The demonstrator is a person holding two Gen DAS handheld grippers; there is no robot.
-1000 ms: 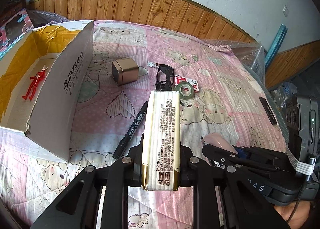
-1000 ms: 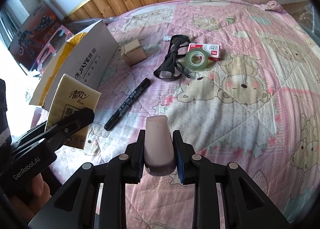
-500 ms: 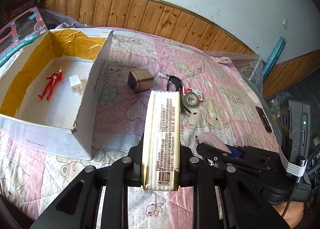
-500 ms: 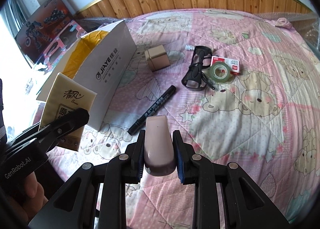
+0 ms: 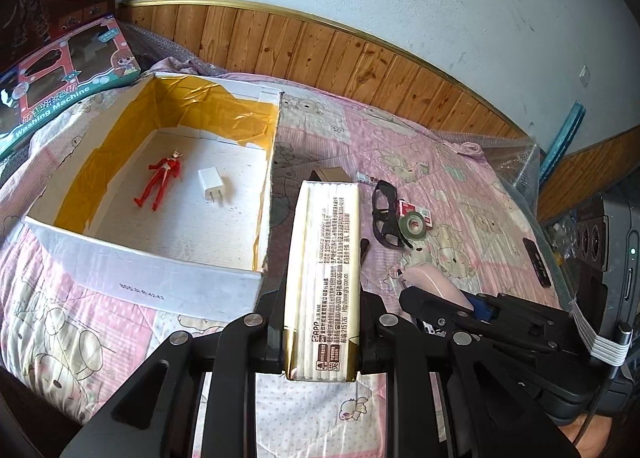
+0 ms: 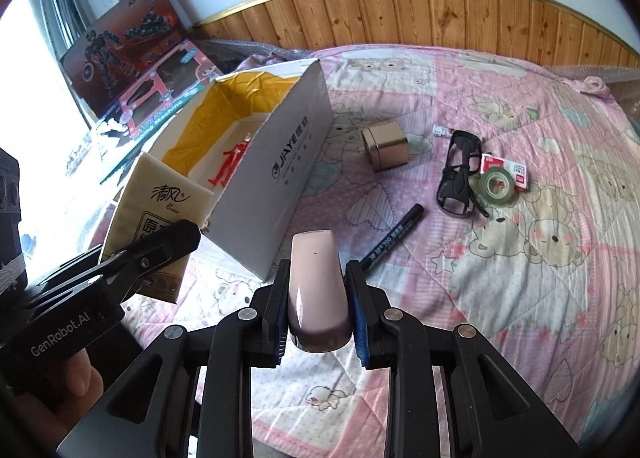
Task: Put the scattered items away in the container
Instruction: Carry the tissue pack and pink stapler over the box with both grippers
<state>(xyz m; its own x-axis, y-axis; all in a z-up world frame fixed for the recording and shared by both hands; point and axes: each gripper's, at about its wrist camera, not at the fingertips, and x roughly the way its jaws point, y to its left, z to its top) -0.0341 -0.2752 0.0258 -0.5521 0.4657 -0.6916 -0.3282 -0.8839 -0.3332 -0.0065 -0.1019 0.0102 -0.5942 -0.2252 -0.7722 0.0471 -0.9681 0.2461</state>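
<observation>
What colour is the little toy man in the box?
Red; the toy figure shows best in the left wrist view.

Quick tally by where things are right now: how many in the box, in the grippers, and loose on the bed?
In the cardboard box: 2 (red figure, white charger)
In grippers: 2 (tissue pack, pink mouse)
Loose on bed: 6 (tin, glasses, tape roll, red-white box, marker, small white item)
Total: 10

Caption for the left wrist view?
Left hand-held gripper clamps cream tissue pack beside open white cardboard box holding red toy figure.
</observation>
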